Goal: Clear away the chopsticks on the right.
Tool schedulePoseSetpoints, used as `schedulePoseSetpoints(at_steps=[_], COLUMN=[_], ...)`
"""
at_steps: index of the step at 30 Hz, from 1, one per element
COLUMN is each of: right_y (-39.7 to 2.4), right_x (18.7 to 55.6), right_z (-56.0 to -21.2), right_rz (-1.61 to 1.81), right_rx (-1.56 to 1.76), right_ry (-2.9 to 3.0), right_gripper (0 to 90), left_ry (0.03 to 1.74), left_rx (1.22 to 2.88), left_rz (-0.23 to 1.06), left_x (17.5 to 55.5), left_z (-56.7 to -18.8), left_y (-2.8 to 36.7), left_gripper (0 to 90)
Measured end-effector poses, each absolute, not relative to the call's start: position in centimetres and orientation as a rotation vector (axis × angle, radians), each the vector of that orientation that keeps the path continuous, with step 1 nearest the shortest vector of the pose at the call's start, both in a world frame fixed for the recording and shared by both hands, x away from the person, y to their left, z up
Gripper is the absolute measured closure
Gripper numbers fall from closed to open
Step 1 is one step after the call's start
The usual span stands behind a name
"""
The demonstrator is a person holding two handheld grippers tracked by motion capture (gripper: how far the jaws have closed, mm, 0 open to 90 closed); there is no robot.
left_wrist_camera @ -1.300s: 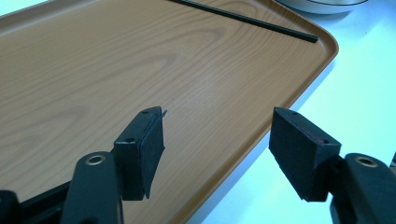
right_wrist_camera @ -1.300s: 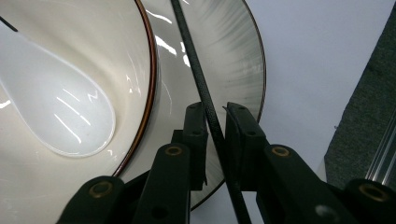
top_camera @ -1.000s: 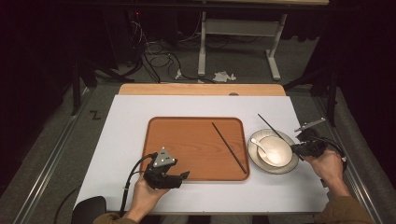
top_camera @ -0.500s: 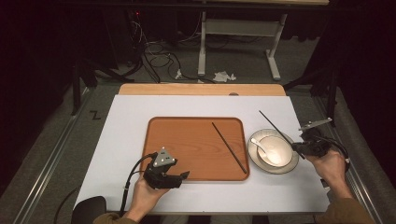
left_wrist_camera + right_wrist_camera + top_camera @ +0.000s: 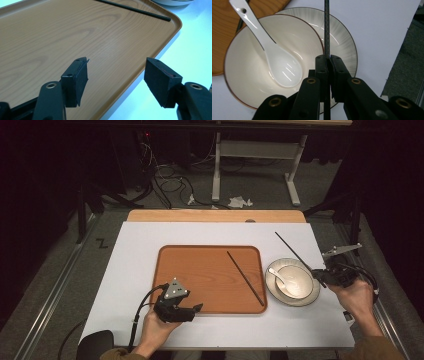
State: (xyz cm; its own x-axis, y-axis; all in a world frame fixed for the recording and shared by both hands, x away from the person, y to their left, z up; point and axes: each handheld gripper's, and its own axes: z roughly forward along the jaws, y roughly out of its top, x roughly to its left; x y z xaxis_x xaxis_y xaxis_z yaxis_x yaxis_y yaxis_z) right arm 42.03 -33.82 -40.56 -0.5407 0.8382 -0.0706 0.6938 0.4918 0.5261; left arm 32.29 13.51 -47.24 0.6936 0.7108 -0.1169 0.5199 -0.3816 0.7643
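Your right gripper (image 5: 320,279) hangs at the 3 o'clock edge of the white worktop (image 5: 135,265), jaws pressed together on a thin black chopstick (image 5: 295,254) with a finely ribbed surface. In the high view the stick runs straight from the pinch toward 11 o'clock, slanting above the worktop over the far rim of the dishes. In the right gripper view the chopstick (image 5: 326,27) rises straight up from between the pads, crossing the grey-ribbed saucer (image 5: 344,40).

Just beside that gripper, at its 9 o'clock, sits a cream round ceramic bowl (image 5: 295,279) on the saucer, with a glossy white ceramic soup spoon (image 5: 281,281) lying inside, its handle pointing toward 10 o'clock. A second black chopstick (image 5: 245,277) lies flat on the orange-brown wood-grain rectangular tray (image 5: 200,270), near the tray's 3 o'clock rim, slanting from 11 to 5 o'clock.

Your left gripper (image 5: 195,309) rests at the tray's 6 o'clock rim, jaws spread wide with nothing between them; in the left gripper view they straddle the tray's raised edge. The tray's middle and 9 o'clock half are bare wood, and bare worktop runs at 12 and 9 o'clock. Past the 3 o'clock edge, the worktop drops to grey floor close behind your right hand (image 5: 356,296).
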Motion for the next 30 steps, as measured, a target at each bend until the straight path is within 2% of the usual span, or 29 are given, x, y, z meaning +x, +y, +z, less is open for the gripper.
schedulePoseSetpoints(at_steps=[17, 30], right_y=[-30.7, -26.0], right_x=[40.2, 38.5], right_z=[-39.3, -39.1], right_rz=[0.691, 0.710], right_rx=[1.222, 1.100], right_ry=[2.465, 2.531], right_gripper=[86.7, 86.6], left_ry=[0.940, 0.941], left_rx=[2.077, 2.076], left_rz=[0.293, 0.291], left_x=[32.3, 32.3], left_z=[-47.3, -47.3], left_y=[13.4, 13.4], left_gripper=[35.3, 35.4])
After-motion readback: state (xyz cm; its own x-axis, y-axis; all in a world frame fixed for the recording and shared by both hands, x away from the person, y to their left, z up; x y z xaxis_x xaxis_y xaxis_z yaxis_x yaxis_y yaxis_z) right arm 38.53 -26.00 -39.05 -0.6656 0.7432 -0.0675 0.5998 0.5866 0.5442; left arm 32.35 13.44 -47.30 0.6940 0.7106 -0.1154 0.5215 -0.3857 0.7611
